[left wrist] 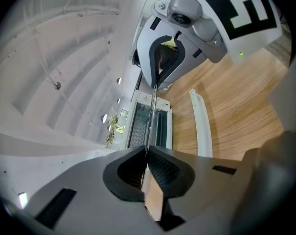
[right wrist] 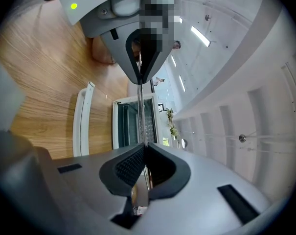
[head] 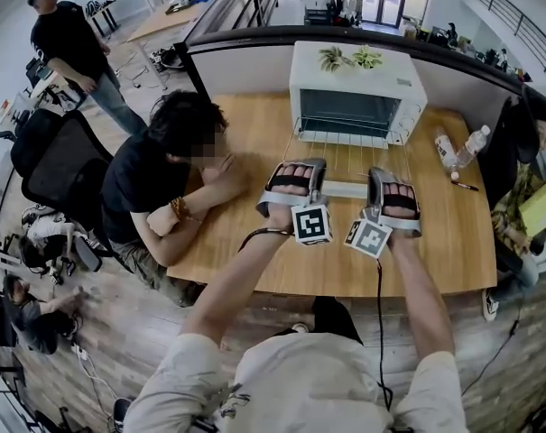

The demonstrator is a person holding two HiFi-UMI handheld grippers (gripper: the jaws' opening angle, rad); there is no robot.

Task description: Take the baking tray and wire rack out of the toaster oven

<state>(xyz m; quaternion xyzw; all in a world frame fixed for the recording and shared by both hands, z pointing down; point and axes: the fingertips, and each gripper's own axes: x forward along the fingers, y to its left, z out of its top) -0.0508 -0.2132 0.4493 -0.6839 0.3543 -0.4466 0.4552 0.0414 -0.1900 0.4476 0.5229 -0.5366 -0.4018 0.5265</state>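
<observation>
The white toaster oven stands at the back of the wooden table with its door folded down and the door handle toward me. The wire rack is partly out over the door. My left gripper is shut on the rack's left front edge and my right gripper on its right. In the left gripper view the rack shows edge-on as a thin line pinched in the left gripper; the right gripper pinches it too. I cannot make out the baking tray.
A person sits at the table's left side with both arms resting on it, close to my left gripper. Two bottles and a pen lie at the right. Small plants top the oven. Another person sits at the far right.
</observation>
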